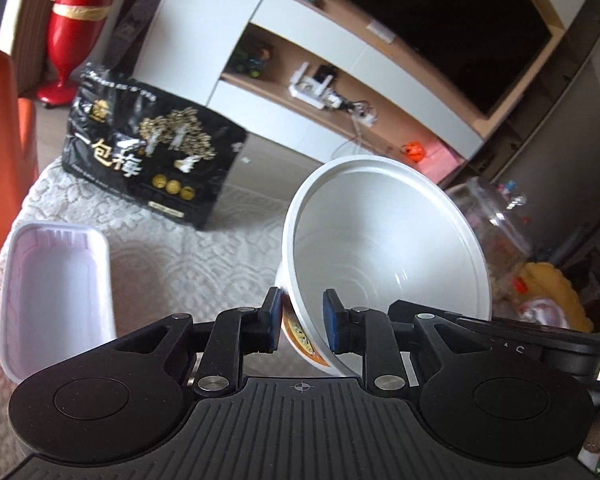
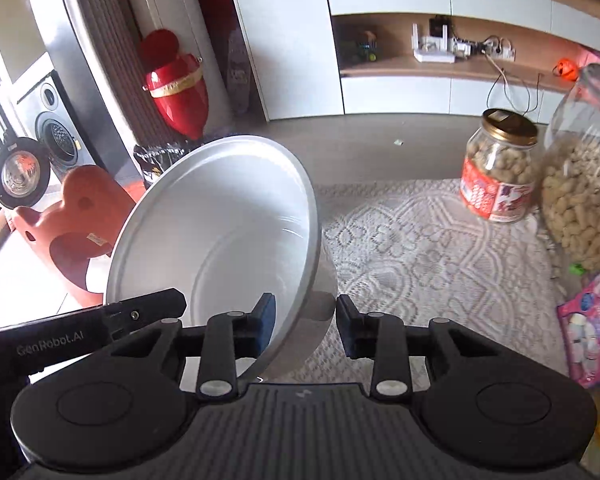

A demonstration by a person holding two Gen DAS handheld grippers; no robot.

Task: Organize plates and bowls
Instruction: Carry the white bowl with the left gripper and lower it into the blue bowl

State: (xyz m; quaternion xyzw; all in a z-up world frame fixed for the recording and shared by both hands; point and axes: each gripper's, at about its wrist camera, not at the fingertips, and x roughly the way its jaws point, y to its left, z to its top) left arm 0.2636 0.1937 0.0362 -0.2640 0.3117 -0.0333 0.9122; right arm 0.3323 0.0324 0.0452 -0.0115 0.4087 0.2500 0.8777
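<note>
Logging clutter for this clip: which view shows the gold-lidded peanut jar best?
The right wrist view. The gold-lidded peanut jar stands whole on the lace tablecloth, lid and red label clear, beside a larger clear jar. The left wrist view shows only a clear jar at its right edge; the gold-lidded one is not identifiable there.

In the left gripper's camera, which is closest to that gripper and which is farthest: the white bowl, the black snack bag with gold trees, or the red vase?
From the left gripper:
1. The round white paper bowl, pinched at its rim between the pads.
2. The black snack bag with gold trees, standing on the lace tablecloth, up and left.
3. The shiny red vase, far left, on the floor behind.
</note>
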